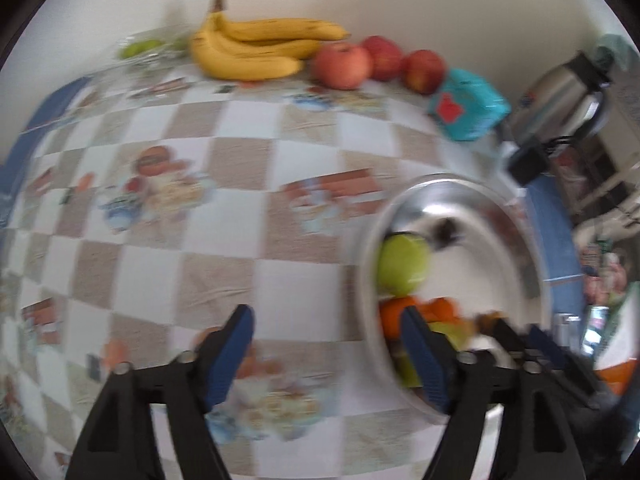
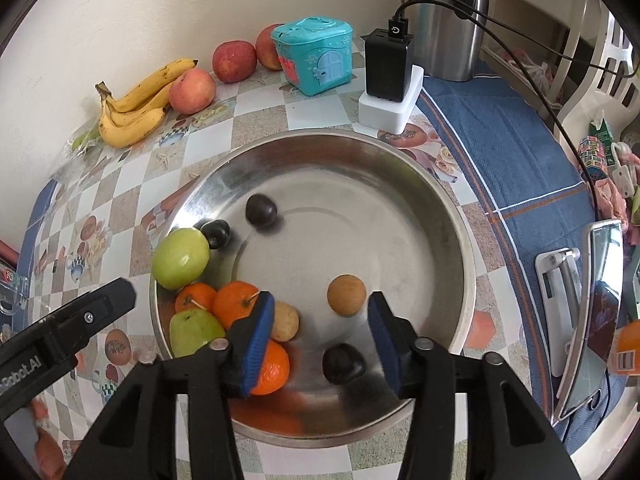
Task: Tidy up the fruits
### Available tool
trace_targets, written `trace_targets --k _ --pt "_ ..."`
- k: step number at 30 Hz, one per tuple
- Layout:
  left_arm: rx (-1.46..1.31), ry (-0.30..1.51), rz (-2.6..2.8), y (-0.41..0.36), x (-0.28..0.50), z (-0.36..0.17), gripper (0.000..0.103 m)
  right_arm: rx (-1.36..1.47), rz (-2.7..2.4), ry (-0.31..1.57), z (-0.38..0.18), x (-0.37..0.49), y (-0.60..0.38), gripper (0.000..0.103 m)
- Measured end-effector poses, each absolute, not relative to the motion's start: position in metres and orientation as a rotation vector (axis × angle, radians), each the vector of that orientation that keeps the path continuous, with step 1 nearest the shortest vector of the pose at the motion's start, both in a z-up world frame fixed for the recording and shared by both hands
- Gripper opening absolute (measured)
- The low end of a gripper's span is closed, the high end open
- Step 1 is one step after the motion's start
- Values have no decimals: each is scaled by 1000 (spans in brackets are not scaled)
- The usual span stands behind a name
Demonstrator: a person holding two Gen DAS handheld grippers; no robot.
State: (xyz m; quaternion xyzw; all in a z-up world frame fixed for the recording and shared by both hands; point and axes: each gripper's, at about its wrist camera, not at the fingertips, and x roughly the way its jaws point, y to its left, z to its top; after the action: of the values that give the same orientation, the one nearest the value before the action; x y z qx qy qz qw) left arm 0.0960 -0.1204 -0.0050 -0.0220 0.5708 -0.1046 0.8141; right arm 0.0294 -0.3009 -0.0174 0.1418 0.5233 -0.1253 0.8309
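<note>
Fruits fill the near-left side of a wide, round stainless-steel bowl (image 2: 400,184) on a checkered tablecloth (image 2: 256,120): three oranges (image 2: 232,304), two green apples (image 2: 180,258), a small tan potato-like fruit (image 2: 285,321) and dark plums (image 2: 260,210). The right gripper (image 2: 320,340) hangs over the bowl with blue-padded jaws parted and gripping nothing; a dark plum (image 2: 343,363) and a round tan fruit (image 2: 346,295) lie loose beneath and between them. The left gripper (image 1: 332,344), jaws spread wide and empty, sits over the cloth at the bowl's left rim. Farther back, against the cream wall, lie a bunch of yellow bananas (image 2: 134,108), three red apples (image 2: 192,90) and a teal house-shaped plastic box (image 2: 314,56).
</note>
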Motion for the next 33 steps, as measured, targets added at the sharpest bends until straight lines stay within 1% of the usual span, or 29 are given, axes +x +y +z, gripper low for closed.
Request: trace_targets --k 1,2,4,7,8,15,16,17,18,19,27,29,33 --pt "-24 1215 -189 -116 96 -7 92 297 -267 1108 -17 29 -299 57" --pt "-1 1210 -160 -110 95 -9 97 291 -266 1104 -15 27 -297 58" --pt "24 1203 -120 -98 92 -14 99 278 -261 1092 -12 25 -292 59" --pt "39 1203 -82 -84 87 -20 103 262 -257 1082 -10 21 -283 65" --pt "45 1201 -73 -80 85 -21 103 259 -256 1083 -11 19 -281 67" --pt "87 1176 -80 -71 67 -22 103 242 -233 1093 -13 4 -259 71" --pt "91 1169 -81 -70 64 -21 103 230 -234 1090 -13 1 -256 74" --pt "95 1159 -80 -69 61 -20 103 222 -234 1086 -13 -2 -254 80" --pt "98 1151 -78 -68 59 -19 103 216 -234 1082 -12 -5 -252 84" --pt "96 1140 -75 -65 56 -18 103 214 -234 1079 -13 -8 -250 85" --pt "83 1085 -43 -50 44 -6 103 213 -233 1067 -16 -27 -244 86" --pt "73 1088 -34 -46 41 -6 103 203 -237 1059 -16 -30 -242 96" --pt "86 1104 22 -40 35 -6 103 184 -236 1049 -16 -34 -238 96"
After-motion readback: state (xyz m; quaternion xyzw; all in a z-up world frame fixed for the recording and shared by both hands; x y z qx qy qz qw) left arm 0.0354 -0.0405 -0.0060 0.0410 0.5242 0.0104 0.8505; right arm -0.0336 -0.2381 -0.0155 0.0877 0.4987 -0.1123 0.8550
